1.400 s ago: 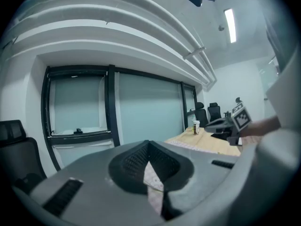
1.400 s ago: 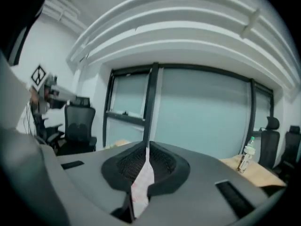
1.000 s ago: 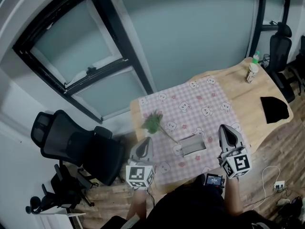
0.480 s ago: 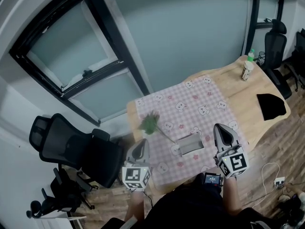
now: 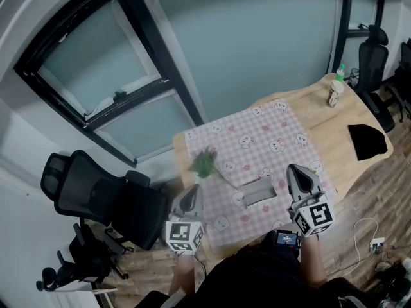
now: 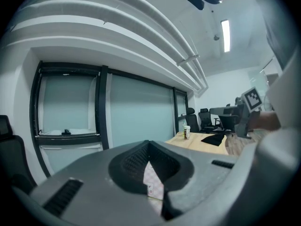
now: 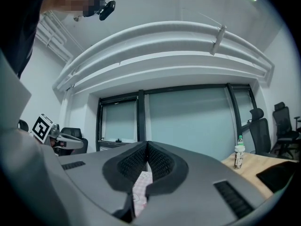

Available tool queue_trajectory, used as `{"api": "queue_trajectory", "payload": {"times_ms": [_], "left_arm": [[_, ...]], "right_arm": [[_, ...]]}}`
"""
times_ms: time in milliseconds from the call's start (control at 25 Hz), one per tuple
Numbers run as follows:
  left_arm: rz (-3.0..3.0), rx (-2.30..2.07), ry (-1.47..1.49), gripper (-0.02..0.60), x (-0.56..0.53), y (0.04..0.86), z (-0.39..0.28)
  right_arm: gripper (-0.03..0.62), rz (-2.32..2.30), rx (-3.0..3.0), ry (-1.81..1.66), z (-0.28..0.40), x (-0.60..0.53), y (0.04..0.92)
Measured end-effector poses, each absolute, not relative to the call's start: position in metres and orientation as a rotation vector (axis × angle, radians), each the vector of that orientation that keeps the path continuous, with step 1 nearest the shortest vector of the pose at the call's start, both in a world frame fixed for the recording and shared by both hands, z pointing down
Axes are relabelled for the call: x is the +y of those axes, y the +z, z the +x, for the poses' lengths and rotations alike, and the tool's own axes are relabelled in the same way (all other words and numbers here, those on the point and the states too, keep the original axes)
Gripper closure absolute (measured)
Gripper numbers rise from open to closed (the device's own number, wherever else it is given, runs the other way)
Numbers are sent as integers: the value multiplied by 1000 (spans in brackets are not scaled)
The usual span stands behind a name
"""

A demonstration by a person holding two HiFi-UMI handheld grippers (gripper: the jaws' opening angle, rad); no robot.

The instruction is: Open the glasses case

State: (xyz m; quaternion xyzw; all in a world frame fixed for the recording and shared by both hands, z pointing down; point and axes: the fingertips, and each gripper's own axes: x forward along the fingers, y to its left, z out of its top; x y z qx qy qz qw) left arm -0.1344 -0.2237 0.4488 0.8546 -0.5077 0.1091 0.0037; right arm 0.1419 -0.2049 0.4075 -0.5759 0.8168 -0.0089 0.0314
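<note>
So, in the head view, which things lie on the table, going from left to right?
green sprig → glasses case → bottle → black cloth

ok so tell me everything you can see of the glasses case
The glasses case is a small grey oblong box lying flat on the pink checked cloth, near the table's near edge. It sits between the left gripper and the right gripper, touched by neither. A green sprig's stem runs toward its left end. It is too small to tell whether its lid is up.
</note>
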Motion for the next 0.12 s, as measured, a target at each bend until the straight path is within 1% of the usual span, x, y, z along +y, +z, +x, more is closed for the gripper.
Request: {"api": "queue_trajectory", "payload": {"times_ms": [120], "left_arm": [[2683,-1591,340,583,-224,449,-136]], "right_arm": [[577,-1773,2509,-33,141,-204,407]]}}
